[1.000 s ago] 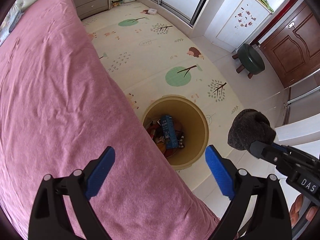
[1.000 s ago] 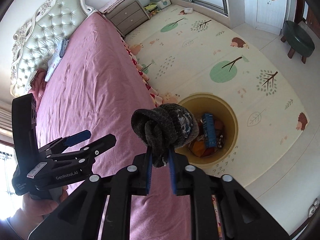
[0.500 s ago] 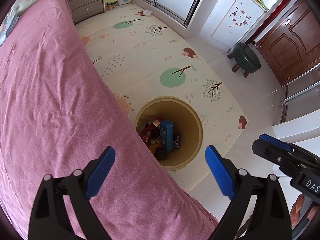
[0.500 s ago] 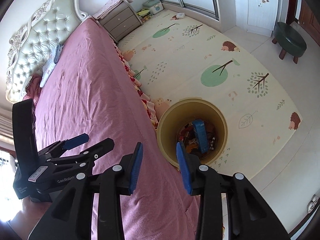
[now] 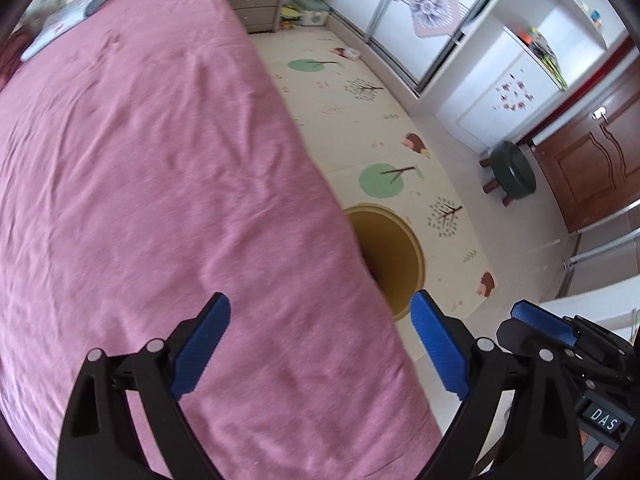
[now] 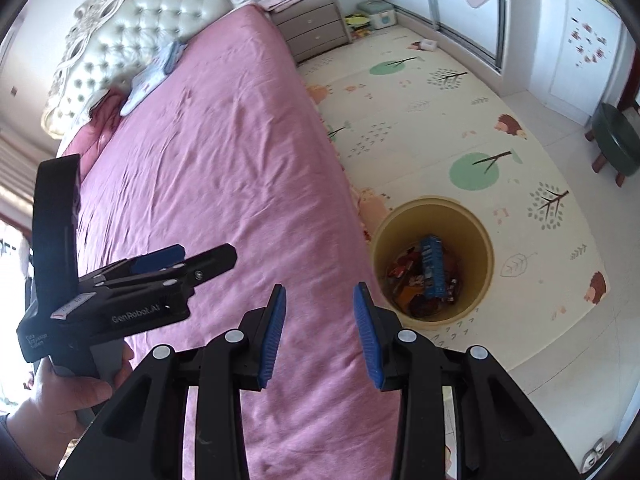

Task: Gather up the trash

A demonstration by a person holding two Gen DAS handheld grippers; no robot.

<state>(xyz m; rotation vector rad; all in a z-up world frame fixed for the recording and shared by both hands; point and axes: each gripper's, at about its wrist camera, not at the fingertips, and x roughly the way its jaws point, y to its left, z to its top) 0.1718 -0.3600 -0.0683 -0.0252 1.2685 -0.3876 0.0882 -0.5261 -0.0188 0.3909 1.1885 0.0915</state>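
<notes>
**Dark bundle released into bin; both tongs empty**

The right tongs [image 6: 320, 334] stood partly open with nothing between the pads. One second earlier they had clamped a dark knitted bundle above the bin [image 6: 482, 236]; their jaws had since been opening, and the bundle was gone from them. It could not be picked out among the contents of the bin, so its landing there was a judgement only. That item appeared done.

The left tongs [image 5: 320, 348] stood wide open and empty, over the bed [image 5: 160, 180] beside the bin. A hand [image 6: 68, 392] gripped their handle.

The bin stood on the mat [image 6: 460, 92], tight against the side of the bed. It held a blue box [image 6: 434, 266] and mixed wrappers. Both views showed more of the bed than before and the bin nearer the edge. No further trash was evident on the bed near the bin; items by the headboard were too blurred to identify.
</notes>
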